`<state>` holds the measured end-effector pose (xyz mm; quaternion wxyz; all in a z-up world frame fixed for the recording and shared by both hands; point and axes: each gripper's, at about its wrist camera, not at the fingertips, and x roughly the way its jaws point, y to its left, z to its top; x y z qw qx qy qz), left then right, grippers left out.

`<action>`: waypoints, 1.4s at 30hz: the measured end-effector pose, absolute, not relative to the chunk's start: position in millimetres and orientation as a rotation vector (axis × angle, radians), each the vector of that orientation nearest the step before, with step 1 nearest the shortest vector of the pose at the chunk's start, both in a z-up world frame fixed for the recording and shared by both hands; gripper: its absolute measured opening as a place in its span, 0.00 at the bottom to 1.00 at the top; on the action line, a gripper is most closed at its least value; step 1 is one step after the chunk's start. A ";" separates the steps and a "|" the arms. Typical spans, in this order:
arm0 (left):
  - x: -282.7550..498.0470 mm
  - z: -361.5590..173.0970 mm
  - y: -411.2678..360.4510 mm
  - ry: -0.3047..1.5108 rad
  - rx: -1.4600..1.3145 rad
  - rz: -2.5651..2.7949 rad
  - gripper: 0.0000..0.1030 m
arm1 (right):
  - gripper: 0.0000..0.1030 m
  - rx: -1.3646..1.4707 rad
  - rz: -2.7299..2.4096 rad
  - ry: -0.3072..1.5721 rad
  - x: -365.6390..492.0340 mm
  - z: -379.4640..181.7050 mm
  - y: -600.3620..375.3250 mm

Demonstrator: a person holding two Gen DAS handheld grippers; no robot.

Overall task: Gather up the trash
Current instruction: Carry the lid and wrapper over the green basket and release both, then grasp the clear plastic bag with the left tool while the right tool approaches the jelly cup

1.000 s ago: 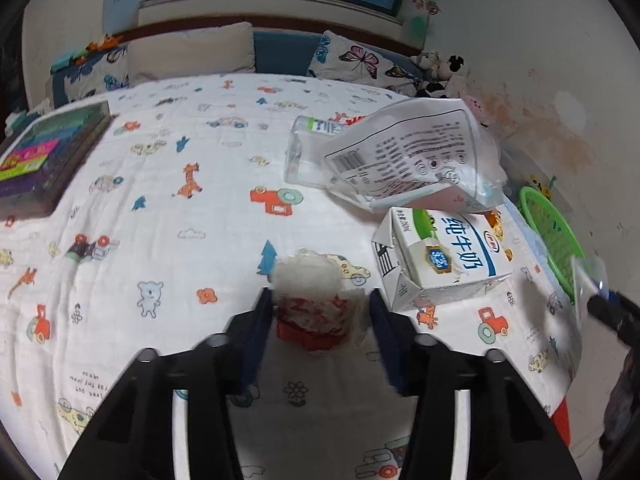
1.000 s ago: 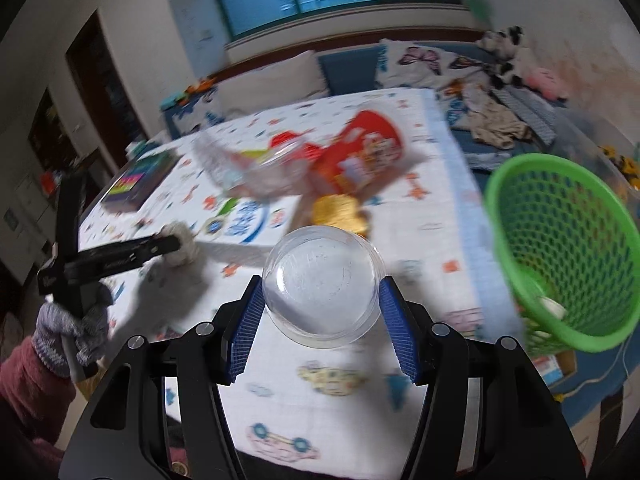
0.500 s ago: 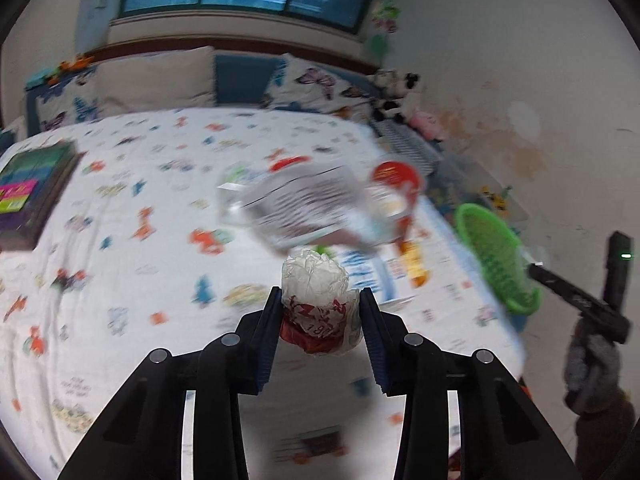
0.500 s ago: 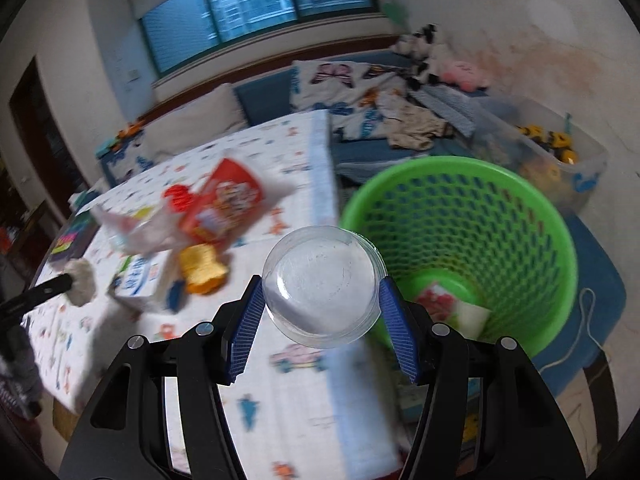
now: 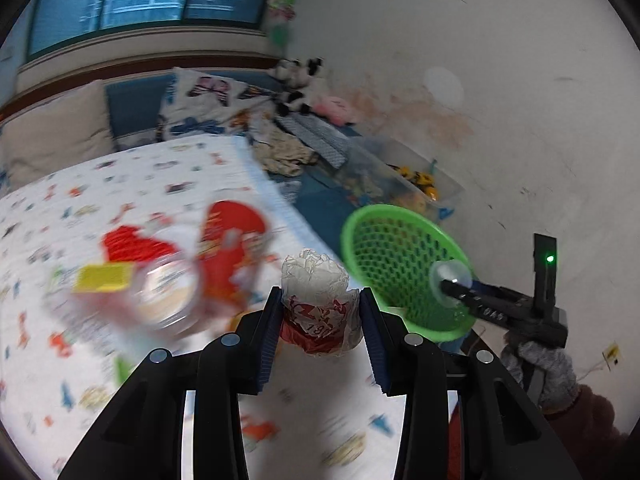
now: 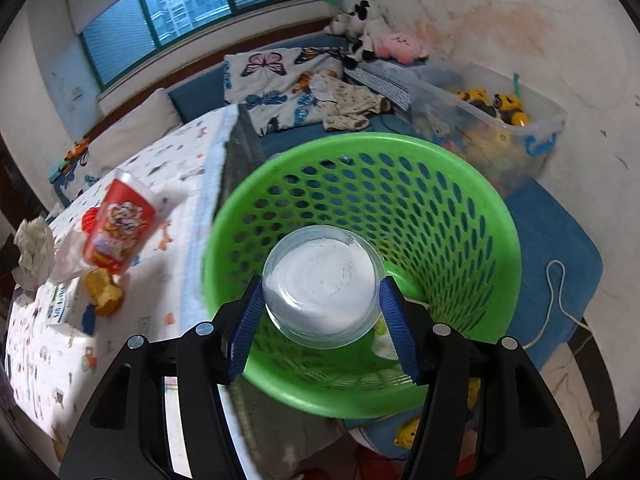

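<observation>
1. Now the right gripper, clenched on a clear plastic cup, has swung from above the bed to over the green basket, ready to drop.
2. Meanwhile the left gripper, grasping a crumpled wrapper, has lifted off the bed toward the basket.

left gripper: black frame, blue ribbed pads, silver screws | right gripper: same, green LED | hand: grey knit glove, maroon sleeve
</observation>
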<state>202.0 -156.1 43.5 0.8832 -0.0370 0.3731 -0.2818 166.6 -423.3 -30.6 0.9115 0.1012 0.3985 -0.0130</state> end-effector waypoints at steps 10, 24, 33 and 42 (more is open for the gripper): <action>235.9 33.2 -249.2 0.831 -0.003 -0.695 0.37 | 0.65 0.260 -0.058 0.810 163.9 -33.3 -450.9; 264.5 -0.8 -312.7 0.918 0.023 -0.726 0.53 | 0.68 0.280 -0.060 0.772 129.6 -23.6 -461.3; 260.8 -1.9 -309.3 0.901 -0.005 -0.732 0.71 | 0.69 0.281 -0.058 0.772 120.6 -20.8 -456.0; 236.8 15.0 -247.2 0.848 -0.024 -0.604 0.71 | 0.70 0.256 0.008 0.758 118.1 -13.1 -420.8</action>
